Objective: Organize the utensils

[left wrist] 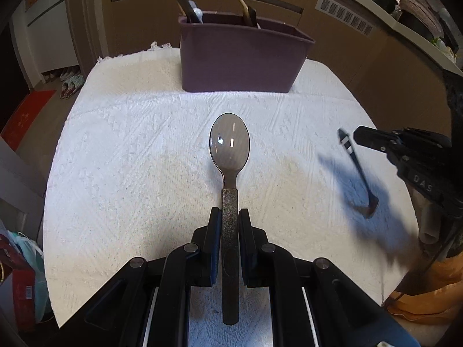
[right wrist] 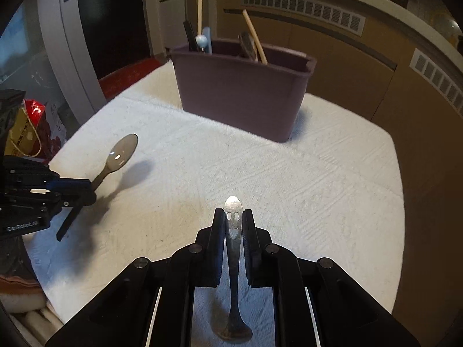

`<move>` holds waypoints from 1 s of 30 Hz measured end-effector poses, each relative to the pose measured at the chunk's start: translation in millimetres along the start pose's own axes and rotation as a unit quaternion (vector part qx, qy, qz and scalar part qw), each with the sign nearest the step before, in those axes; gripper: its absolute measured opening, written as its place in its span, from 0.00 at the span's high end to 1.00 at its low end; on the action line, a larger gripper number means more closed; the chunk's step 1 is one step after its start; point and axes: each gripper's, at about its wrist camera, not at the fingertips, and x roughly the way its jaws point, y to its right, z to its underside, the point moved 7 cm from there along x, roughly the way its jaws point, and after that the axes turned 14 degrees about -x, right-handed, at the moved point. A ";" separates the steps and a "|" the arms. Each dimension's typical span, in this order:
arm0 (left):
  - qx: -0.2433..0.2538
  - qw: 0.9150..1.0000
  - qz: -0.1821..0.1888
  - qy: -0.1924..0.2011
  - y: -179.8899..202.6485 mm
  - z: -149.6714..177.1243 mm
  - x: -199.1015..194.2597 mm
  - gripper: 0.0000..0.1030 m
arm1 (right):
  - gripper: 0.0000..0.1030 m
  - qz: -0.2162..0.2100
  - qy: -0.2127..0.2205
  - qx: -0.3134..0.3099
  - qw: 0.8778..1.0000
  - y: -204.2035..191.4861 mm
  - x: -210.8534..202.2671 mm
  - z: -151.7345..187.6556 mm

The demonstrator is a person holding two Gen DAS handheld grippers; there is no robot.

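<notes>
The left gripper (right wrist: pixel 86 193), labelled "GenRobot.AI", pinches a large spoon (left wrist: pixel 230 147); the right gripper (right wrist: pixel 234 217) pinches a small spoon (right wrist: pixel 233 211); the purple caddy (left wrist: pixel 240 55) holds utensils (left wrist: pixel 188 8).

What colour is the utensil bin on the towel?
The rectangular plastic utensil bin is dark purple, clearest in the left wrist view.

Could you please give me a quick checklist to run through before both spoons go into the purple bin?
1. Left hand-held gripper shut on the large grey metal spoon, bowl forward: ok.
2. Right hand-held gripper shut on the small metal spoon with face cut-outs, bowl trailing behind: ok.
3. Both spoons lifted off the white textured cloth: ok, judging by their shadows.
4. Dark purple rectangular plastic bin upright on the cloth: ok.
5. Free room inside the bin beside the utensils already standing there: cannot tell.
</notes>
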 end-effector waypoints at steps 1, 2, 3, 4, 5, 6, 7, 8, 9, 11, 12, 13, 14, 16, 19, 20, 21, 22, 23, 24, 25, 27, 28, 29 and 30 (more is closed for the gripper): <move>0.003 1.000 0.001 0.008 2.9 -3.2 -4.9 0.90 | 1.00 0.007 0.016 0.003 1.000 2.7 -14.4 -4.1; 0.005 1.000 0.003 0.014 5.4 -6.1 -8.8 0.90 | 1.00 0.014 0.031 0.008 0.999 5.4 -26.0 -7.1; 0.007 1.000 0.004 0.023 8.6 -9.7 -14.3 0.90 | 1.00 0.019 0.051 0.012 0.998 8.5 -41.6 -11.9; 0.009 1.000 0.005 0.028 11.3 -12.2 -17.6 0.90 | 1.00 0.024 0.067 0.013 0.997 10.6 -55.4 -16.2; 0.011 0.999 0.005 0.030 12.7 -13.5 -19.8 0.90 | 1.00 0.025 0.074 0.009 0.997 10.5 -64.0 -18.9; 0.012 0.999 0.004 0.032 14.6 -14.4 -22.0 0.90 | 1.00 0.025 0.077 0.006 0.997 10.3 -70.4 -20.6; 0.013 0.999 0.004 0.032 16.0 -13.9 -22.7 0.90 | 1.00 0.020 0.075 0.002 0.997 10.0 -72.6 -20.8; 0.014 0.999 0.003 0.031 15.8 -12.4 -22.6 0.90 | 0.99 -0.004 0.056 -0.004 0.998 7.4 -68.4 -17.3; 0.014 0.999 0.003 0.029 16.8 -10.1 -22.4 0.90 | 0.97 -0.019 0.042 -0.003 0.999 5.5 -63.9 -11.6; 0.013 1.000 0.006 0.024 16.3 -5.1 -19.9 0.90 | 0.91 -0.046 0.005 -0.009 0.999 -5.3 -49.2 10.0; 0.013 1.000 0.007 0.021 16.0 -2.8 -17.2 0.90 | 0.83 -0.048 -0.012 -0.017 0.999 -10.3 -42.0 23.2; 0.014 1.000 0.007 0.017 16.3 -0.3 -14.3 0.90 | 0.75 -0.046 -0.026 -0.024 0.998 -15.3 -35.4 37.8; 0.016 1.000 0.007 0.012 17.0 2.1 -10.8 0.90 | 0.73 -0.051 -0.036 -0.028 0.998 -18.9 -30.7 49.0; 0.019 1.000 0.006 0.003 18.5 5.1 -3.0 0.90 | 0.72 -0.060 -0.055 -0.031 0.996 -24.7 -19.1 67.5; 0.020 1.000 0.004 -0.007 21.3 7.3 5.6 0.90 | 0.72 -0.059 -0.061 -0.026 0.996 -27.6 -1.6 77.2; 0.021 1.000 0.004 -0.009 21.9 8.1 7.0 0.90 | 0.72 -0.062 -0.063 -0.023 0.996 -26.7 4.7 78.2; 0.022 1.000 0.004 -0.010 22.4 9.0 7.6 0.90 | 0.72 -0.066 -0.064 -0.022 0.996 -27.3 10.5 78.2; 0.023 1.000 0.003 -0.012 22.5 9.9 8.4 0.90 | 0.72 -0.069 -0.066 -0.026 0.995 -29.8 16.7 77.7; 0.023 1.000 0.002 -0.013 22.2 10.5 8.2 0.90 | 0.73 -0.065 -0.062 -0.034 0.995 -28.8 18.4 75.4; 0.023 1.000 0.000 -0.014 21.0 11.1 8.9 0.90 | 0.77 -0.055 -0.061 -0.050 0.995 -31.7 20.2 73.4; 0.021 1.000 -0.001 -0.014 19.2 11.3 8.6 0.90 | 0.90 -0.049 -0.064 -0.060 0.995 -34.5 21.0 71.9; 0.018 1.000 -0.002 -0.013 16.2 11.3 6.8 0.90 | 0.90 -0.046 -0.070 -0.054 0.995 -34.1 17.5 68.9; 0.016 1.000 -0.001 -0.011 15.1 11.1 4.9 0.90 | 0.91 -0.037 -0.066 -0.055 0.996 -34.3 14.8 67.4; 0.016 1.000 -0.001 -0.008 14.3 10.6 2.3 0.90 | 0.91 -0.028 -0.058 -0.054 0.996 -32.3 9.3 64.5; 0.016 1.000 0.000 -0.005 14.0 9.5 -0.7 0.90 | 0.91 -0.024 -0.048 -0.047 0.997 -30.5 3.2 62.2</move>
